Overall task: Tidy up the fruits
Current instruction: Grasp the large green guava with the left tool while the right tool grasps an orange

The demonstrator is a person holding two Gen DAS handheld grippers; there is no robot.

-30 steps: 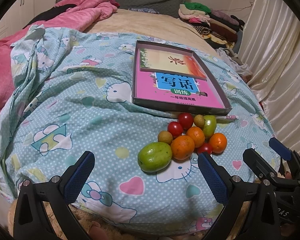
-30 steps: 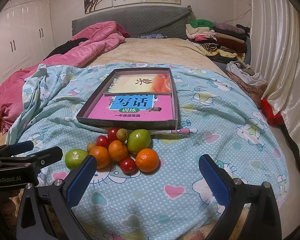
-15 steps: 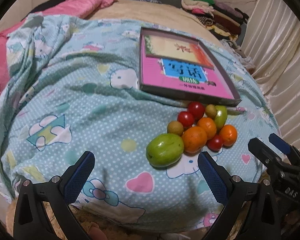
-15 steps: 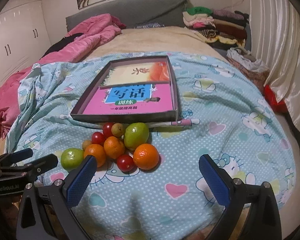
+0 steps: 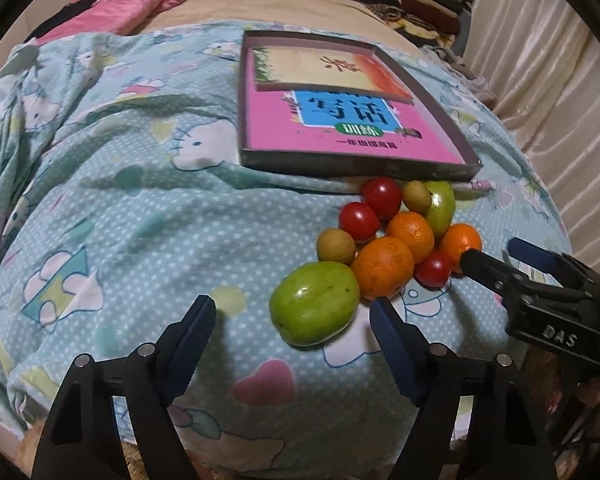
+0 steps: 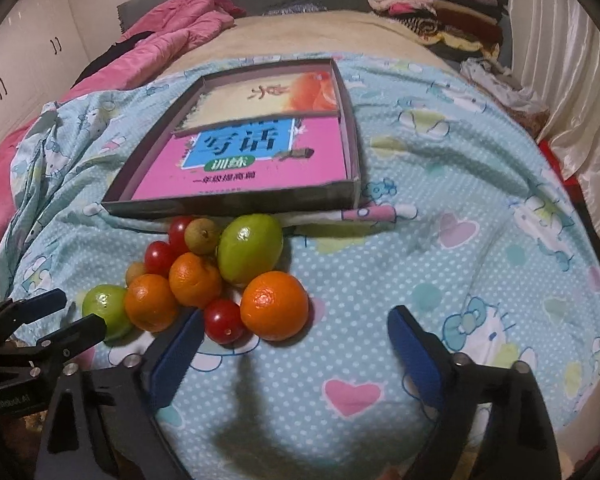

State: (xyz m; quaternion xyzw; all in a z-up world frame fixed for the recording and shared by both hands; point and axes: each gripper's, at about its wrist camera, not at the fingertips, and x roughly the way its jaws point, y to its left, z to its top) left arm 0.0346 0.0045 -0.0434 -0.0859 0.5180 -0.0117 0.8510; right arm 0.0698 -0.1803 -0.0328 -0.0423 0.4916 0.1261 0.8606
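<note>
A cluster of fruit lies on the blue patterned bedspread in front of a shallow grey box (image 5: pixel 360 166) (image 6: pixel 236 200) with books inside. The cluster has three oranges, three red tomatoes, two green fruits and two small brown fruits. My left gripper (image 5: pixel 292 316) is open, its jaws either side of the nearest green fruit (image 5: pixel 314 302), just short of it. My right gripper (image 6: pixel 294 330) is open, close to the front orange (image 6: pixel 274 304) and a red tomato (image 6: pixel 224 320). Each gripper shows at the edge of the other view.
A pink quilt (image 6: pixel 172 28) lies bunched at the far left of the bed. Folded clothes (image 6: pixel 432 4) are stacked at the far right. A cream curtain (image 5: pixel 548 60) hangs along the right side. The bedspread (image 5: pixel 140 220) drops off at the near edge.
Both grippers have moved forward and down toward the fruit cluster, which now looks larger and nearer. Both stay open. The fruit has not moved.
</note>
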